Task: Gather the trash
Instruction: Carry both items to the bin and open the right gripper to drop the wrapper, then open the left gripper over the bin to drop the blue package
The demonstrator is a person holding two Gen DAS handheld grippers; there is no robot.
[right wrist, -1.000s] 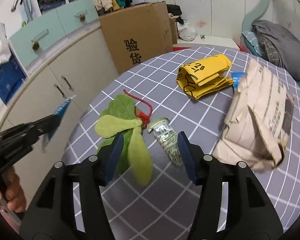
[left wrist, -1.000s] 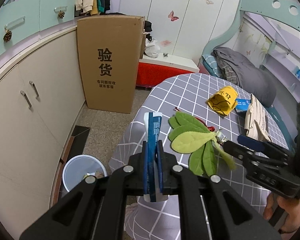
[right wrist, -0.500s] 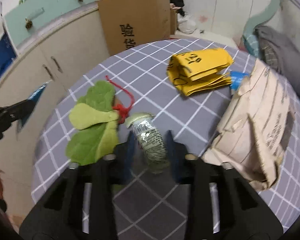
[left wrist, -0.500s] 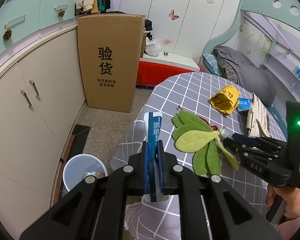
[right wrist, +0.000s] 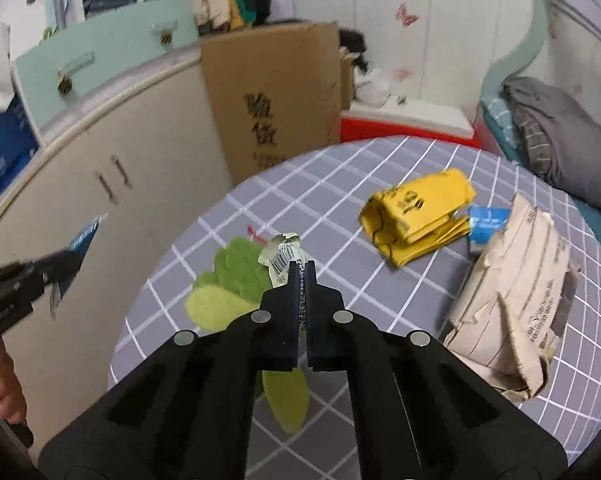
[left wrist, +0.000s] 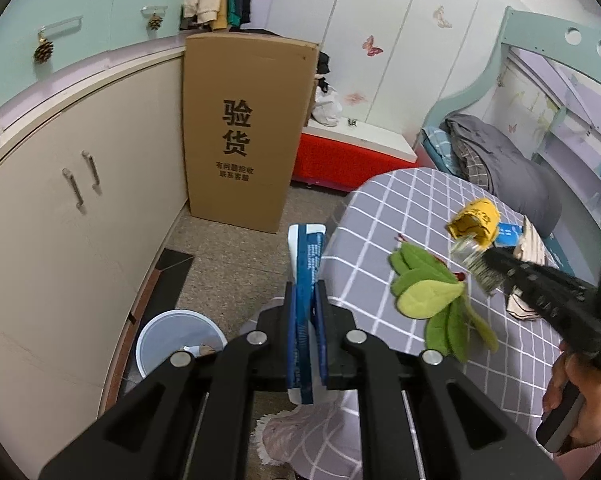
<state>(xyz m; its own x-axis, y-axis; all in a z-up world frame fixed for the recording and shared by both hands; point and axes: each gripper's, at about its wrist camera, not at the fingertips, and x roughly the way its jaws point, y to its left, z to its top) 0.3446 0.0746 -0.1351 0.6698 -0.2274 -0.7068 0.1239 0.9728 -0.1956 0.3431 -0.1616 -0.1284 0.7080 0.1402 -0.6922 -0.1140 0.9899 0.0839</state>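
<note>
My left gripper is shut on a flat blue and white packet, which stands upright between the pads, just off the table's left edge. A white bin with a few scraps inside stands on the floor below and to the left. My right gripper is shut on a crumpled clear wrapper with a barcode, held above the green leaf-shaped toy. The left wrist view shows the same wrapper lifted off the grey checked tablecloth.
On the table lie a folded yellow bag, a small blue packet and a crumpled paper bag. A tall cardboard box leans on cream cabinets at the left. A bed stands behind the table.
My right gripper's jaws closed on the clear wrapper and raised it off the table. My left gripper drifted left, away from the table, still gripping the blue packet.
</note>
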